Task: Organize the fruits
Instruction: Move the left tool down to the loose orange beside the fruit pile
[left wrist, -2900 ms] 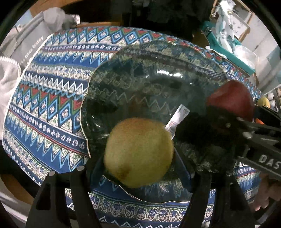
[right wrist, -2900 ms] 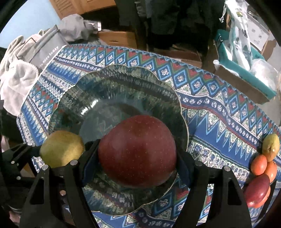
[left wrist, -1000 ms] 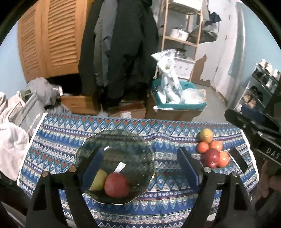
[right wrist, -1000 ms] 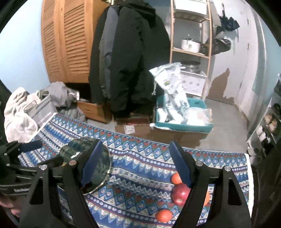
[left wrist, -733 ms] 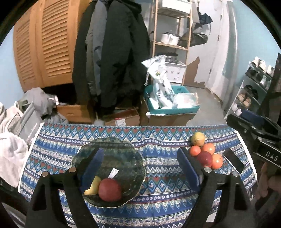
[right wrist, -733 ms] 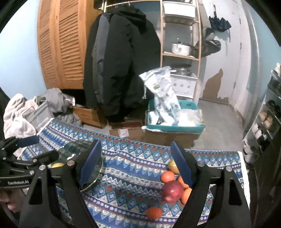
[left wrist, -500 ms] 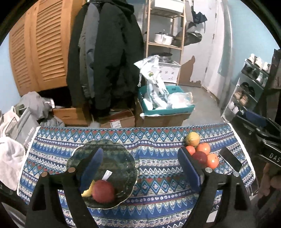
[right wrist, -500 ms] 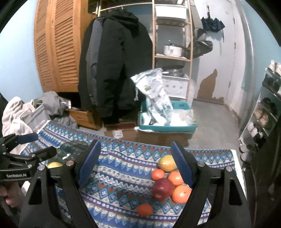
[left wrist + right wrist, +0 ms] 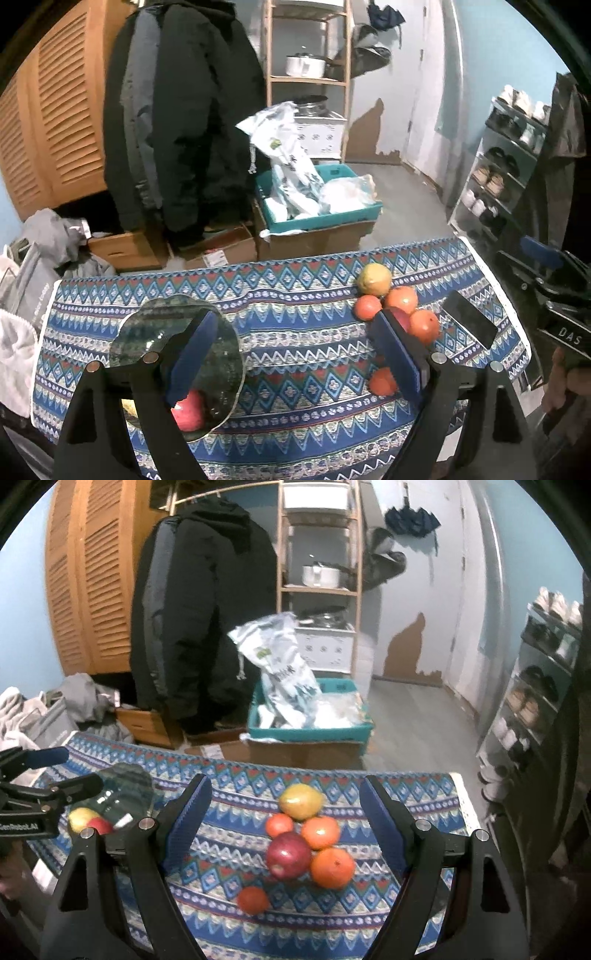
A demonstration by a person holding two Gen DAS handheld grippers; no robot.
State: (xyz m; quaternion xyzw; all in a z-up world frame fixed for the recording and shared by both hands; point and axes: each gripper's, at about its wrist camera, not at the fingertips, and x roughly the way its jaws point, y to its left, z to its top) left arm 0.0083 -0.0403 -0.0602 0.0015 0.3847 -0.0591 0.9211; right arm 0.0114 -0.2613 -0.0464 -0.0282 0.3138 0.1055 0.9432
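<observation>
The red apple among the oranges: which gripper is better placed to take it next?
Right. The right gripper is open and frames the red apple; the left gripper sits between the pile and the glass bowl.

Beyond our open jaws we face pale blue walls with peeled brown patches, a grey floor, louvred wooden doors to the left, dark coats, a wooden shelf unit straight ahead, and shoe racks to the right.

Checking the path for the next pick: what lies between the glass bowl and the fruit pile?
Only bare patterned tablecloth separates the glass bowl from the fruit pile, clearest in the left wrist view.
</observation>
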